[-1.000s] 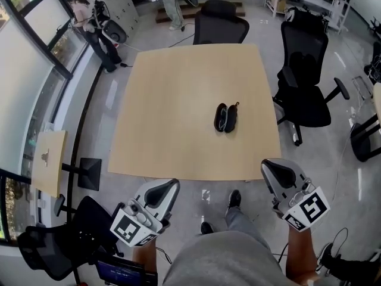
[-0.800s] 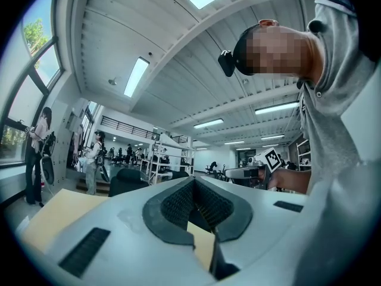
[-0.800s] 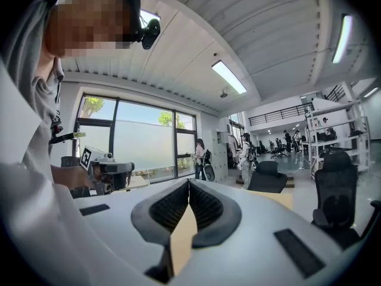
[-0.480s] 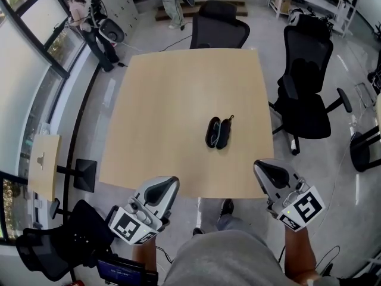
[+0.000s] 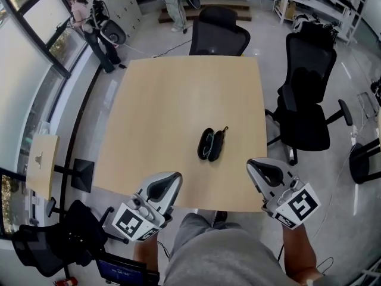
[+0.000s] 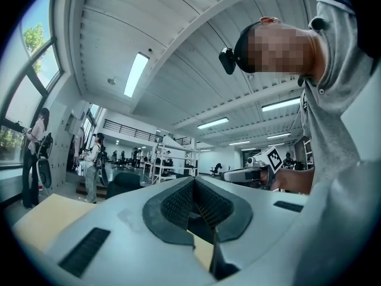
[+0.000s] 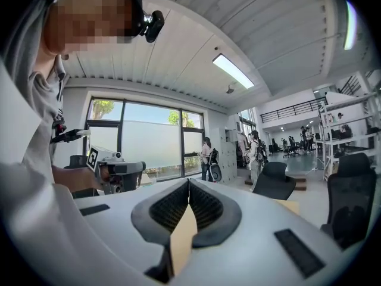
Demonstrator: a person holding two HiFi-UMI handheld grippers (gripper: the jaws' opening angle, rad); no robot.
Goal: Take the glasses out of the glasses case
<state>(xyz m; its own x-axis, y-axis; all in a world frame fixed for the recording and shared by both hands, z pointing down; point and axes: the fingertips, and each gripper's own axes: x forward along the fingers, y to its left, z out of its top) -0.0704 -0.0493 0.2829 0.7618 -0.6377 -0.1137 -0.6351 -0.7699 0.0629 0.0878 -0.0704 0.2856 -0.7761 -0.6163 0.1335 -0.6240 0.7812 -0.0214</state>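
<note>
A black glasses case (image 5: pixel 210 144) lies on the light wooden table (image 5: pixel 161 106), right of the middle and toward the near edge; it looks like two dark halves side by side. My left gripper (image 5: pixel 172 178) hangs over the table's near edge, left of the case, jaws shut and empty. My right gripper (image 5: pixel 252 165) is at the near right corner, also shut with nothing in it. The left gripper view shows closed pads (image 6: pixel 178 204) and the right gripper (image 6: pixel 250 173) beyond. In the right gripper view the pads (image 7: pixel 205 204) meet, with the left gripper (image 7: pixel 119 170) opposite.
Black office chairs stand at the far side (image 5: pixel 219 34) and the right side (image 5: pixel 306 94) of the table. Another chair (image 5: pixel 53 249) is at lower left beside a small wooden side table (image 5: pixel 41 165). People (image 5: pixel 89 22) stand far back left.
The person has stepped up to the table. Both grippers, still shut, have come forward from short of the near edge to over it, and the case sits closer to them.
</note>
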